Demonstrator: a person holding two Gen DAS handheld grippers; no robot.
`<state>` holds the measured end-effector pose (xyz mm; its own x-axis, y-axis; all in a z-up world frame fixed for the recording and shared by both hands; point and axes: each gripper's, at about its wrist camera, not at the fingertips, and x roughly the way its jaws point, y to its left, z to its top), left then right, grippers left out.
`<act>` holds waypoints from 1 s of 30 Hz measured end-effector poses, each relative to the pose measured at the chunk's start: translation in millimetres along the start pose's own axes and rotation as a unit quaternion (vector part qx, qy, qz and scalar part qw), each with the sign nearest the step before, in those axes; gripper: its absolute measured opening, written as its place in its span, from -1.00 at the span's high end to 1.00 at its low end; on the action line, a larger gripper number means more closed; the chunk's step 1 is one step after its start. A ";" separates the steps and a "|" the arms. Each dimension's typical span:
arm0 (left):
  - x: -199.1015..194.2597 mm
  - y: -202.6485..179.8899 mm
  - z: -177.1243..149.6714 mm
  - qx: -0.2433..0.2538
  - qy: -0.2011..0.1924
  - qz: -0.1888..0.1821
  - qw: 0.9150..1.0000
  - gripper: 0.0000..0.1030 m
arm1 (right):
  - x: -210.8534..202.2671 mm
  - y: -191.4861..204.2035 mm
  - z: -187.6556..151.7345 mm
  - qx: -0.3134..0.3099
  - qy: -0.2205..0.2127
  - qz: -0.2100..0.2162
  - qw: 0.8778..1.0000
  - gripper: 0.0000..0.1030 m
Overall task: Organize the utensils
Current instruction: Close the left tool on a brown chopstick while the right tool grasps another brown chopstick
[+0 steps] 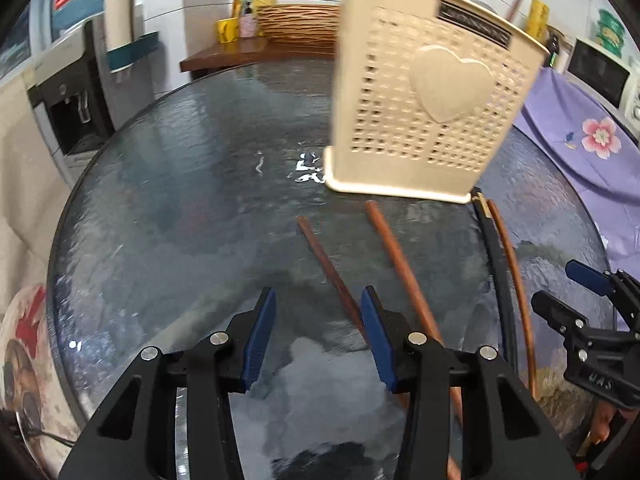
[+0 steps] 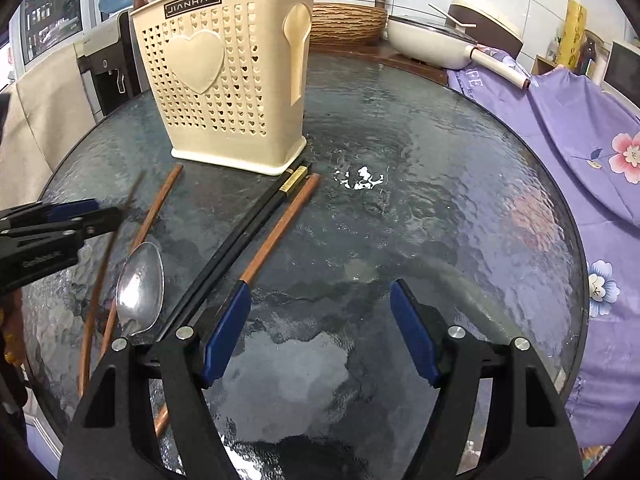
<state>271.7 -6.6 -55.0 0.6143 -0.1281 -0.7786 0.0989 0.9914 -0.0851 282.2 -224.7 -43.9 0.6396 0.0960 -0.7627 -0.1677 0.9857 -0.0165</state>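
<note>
The loose utensils are not yet gathered: brown chopsticks (image 2: 154, 208), a black pair (image 2: 248, 236) and a steel spoon (image 2: 140, 284) lie at lower left on the glass table (image 2: 440, 220), before the cream perforated holder (image 2: 224, 80) at upper left. Next comes pinching one stick. Left gripper (image 1: 318, 344) and right gripper (image 2: 320, 332) hang spread, empty.

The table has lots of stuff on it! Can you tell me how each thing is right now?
Left tool: open, holding nothing.
Right tool: open, holding nothing.
Utensil holder: upright on the glass table, with some handles poking out the top.
Spoon: lying flat, bowl up.
Black chopsticks: lying side by side, ends against the holder's base.
Brown chopsticks: lying loose, spread apart.
</note>
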 end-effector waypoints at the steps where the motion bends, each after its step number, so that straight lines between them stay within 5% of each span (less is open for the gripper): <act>1: -0.6 3.9 0.3 -0.007 0.001 0.002 1.000 0.15 | 1.0 1.1 1.4 0.000 0.000 0.002 1.000 -0.39; 6: 2.1 6.7 5.8 -0.017 0.008 -0.002 1.000 0.15 | 4.1 10.4 9.6 -0.002 0.002 0.001 1.000 -0.38; 11: 6.8 -5.5 9.2 -0.003 0.009 -0.001 1.000 0.25 | 17.4 13.2 20.1 0.014 0.026 0.002 1.000 0.15; 19: 12.3 -5.2 16.3 -0.009 0.013 -0.014 1.000 0.63 | 39.8 5.8 46.2 0.048 0.045 -0.011 0.998 0.56; 27: 18.6 -10.2 25.1 -0.004 0.021 -0.025 0.999 0.66 | 61.8 -10.4 74.0 0.073 0.061 -0.017 0.995 0.68; 30: 20.9 -10.1 27.5 -0.008 0.025 -0.033 0.999 0.83 | 66.4 -11.9 79.2 0.079 0.062 -0.017 0.995 0.77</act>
<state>305.0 -19.9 -53.3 0.5668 -0.1919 -0.8012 0.1245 0.9813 -0.1469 386.1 -219.1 -43.2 0.5430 0.0546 -0.8380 -0.0222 0.9985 0.0506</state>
